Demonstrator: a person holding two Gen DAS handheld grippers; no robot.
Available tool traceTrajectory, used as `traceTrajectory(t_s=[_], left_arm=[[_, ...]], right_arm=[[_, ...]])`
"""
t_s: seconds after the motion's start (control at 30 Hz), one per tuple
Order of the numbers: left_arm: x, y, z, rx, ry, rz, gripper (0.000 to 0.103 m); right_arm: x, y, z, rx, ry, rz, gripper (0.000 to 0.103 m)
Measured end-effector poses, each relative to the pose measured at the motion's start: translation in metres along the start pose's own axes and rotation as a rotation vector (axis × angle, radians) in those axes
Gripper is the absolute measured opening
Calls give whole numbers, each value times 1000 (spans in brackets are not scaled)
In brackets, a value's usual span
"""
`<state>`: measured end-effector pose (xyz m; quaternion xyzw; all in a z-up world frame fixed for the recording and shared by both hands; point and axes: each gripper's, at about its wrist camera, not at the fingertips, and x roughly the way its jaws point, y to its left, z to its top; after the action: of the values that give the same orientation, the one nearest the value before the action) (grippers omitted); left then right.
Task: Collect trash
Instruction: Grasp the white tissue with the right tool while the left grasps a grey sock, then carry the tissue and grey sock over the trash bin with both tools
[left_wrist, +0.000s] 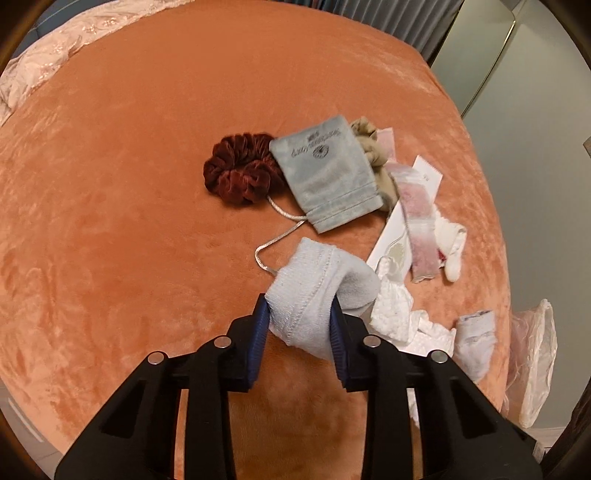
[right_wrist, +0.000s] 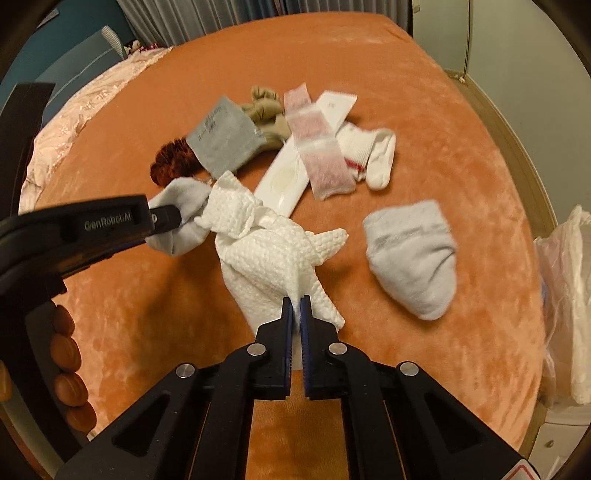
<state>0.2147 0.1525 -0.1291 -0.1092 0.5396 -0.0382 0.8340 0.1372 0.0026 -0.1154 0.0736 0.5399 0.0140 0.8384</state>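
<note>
Right gripper (right_wrist: 295, 301) is clamped on a white paper towel (right_wrist: 273, 254), jaws nearly shut, the towel fanning out ahead of the tips. Left gripper (left_wrist: 299, 314) pinches a light grey sock (left_wrist: 317, 291) between its blue pads; its side reads "GenRobot.AI" in the right wrist view. Second grey sock (right_wrist: 413, 254) lies right of the right jaws on the orange bedspread (right_wrist: 406, 74). Ahead of the left jaws sits a grey drawstring pouch (left_wrist: 325, 173) with printed lettering, too blurred to read, contents unseen. Beside it: maroon scrunchie (left_wrist: 240, 170), beige cloth (left_wrist: 373, 147), pink-and-white packet (right_wrist: 317, 147), long white wrapper (right_wrist: 291, 173), white sock (right_wrist: 373, 155). Thin plastic bag (right_wrist: 565, 288) hangs off the bed edge, far right.
</note>
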Motion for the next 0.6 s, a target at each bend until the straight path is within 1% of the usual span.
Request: traceTrajectory(t_s=[0.13,0.27,0.4,0.43,0.53,0.6], left_arm=[[-35,-14,4,31,-59,6,30],[-74,-36,13,50,-124,-17,30],[-118,-68,18,92,-199,-61,30],[-128,-76,18,103,-213,-76,30],[-157,-109,18,145,-248,-129,30],[-173,-132,16,175,-268,-159,30]], right_arm=[[-36,-7,12,10,-84,1,4],[-80,-24,26,39,-178,0,4],[-127,-48,37,69,-278,-6,4],[-145,-57,39,79,-316,-10,4],[-182,-80,44,108,-393,-26,4],[-201,-94,46,130,-429,-35,4]])
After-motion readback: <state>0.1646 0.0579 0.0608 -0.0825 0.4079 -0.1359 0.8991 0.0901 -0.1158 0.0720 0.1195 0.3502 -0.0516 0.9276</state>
